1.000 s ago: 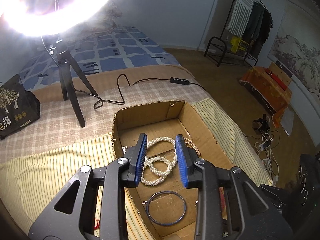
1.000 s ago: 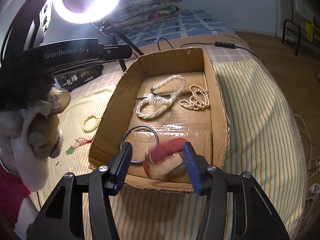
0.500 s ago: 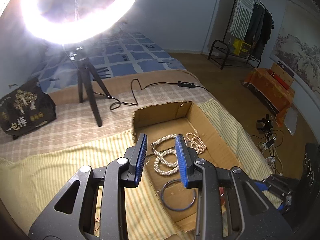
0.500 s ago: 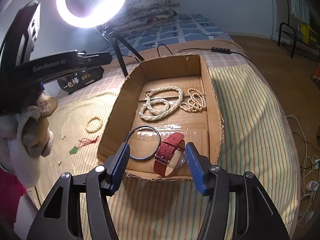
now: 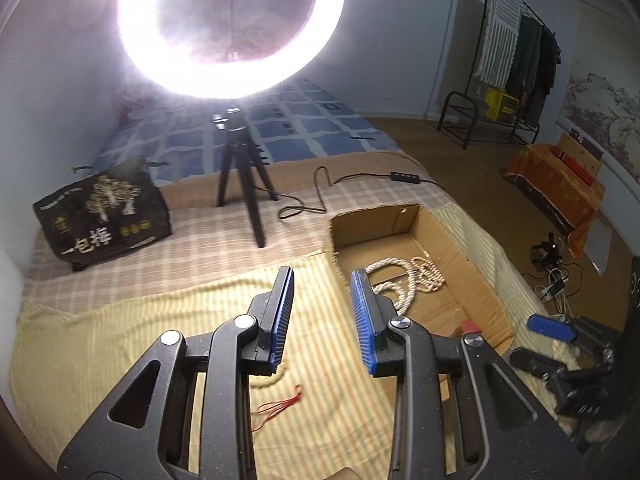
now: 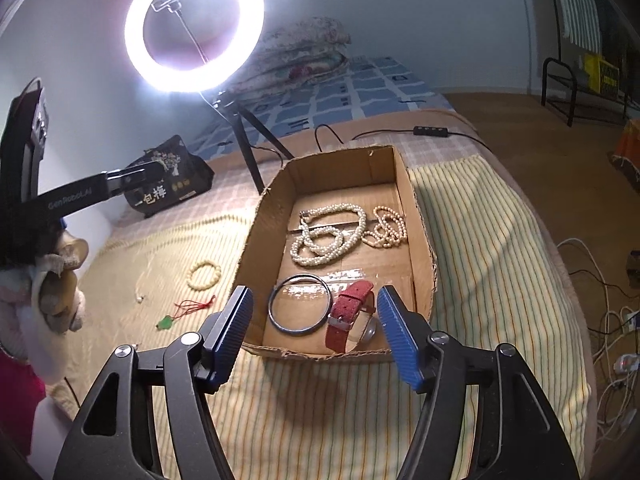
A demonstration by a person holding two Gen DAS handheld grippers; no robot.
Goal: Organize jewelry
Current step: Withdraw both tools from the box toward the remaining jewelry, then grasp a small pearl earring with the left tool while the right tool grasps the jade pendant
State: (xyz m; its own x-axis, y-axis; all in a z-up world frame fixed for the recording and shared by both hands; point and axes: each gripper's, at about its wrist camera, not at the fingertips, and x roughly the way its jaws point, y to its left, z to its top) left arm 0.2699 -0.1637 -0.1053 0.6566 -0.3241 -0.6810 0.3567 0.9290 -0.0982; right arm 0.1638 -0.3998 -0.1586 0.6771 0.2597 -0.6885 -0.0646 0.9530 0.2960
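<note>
Both grippers hang empty over the bed [image 6: 500, 240], with most of the jewelry lying in the cardboard box [image 6: 404, 176].

The bed carries a striped yellow cloth [image 6: 328, 408], and the box sits open on it, with a ring light [image 6: 195, 26] on a tripod behind. Inside the box lie a white pearl necklace [image 6: 328, 236] and a smaller pinkish bead string [image 6: 386, 227] at the far end, a dark bangle [image 6: 300, 309] and a red-strapped watch [image 6: 349, 316] at the near end. On the cloth left of the box lie a pale bead bracelet [image 6: 205, 275] and what seems a green pendant on red cord [image 6: 166, 322]. The right gripper [image 6: 316, 334] has just been widening its jaws, which stand spread with nothing between them, near the box's front wall. The left gripper [image 5: 322, 316] has just been opening a little; its jaws are apart and empty over the cloth.
</note>
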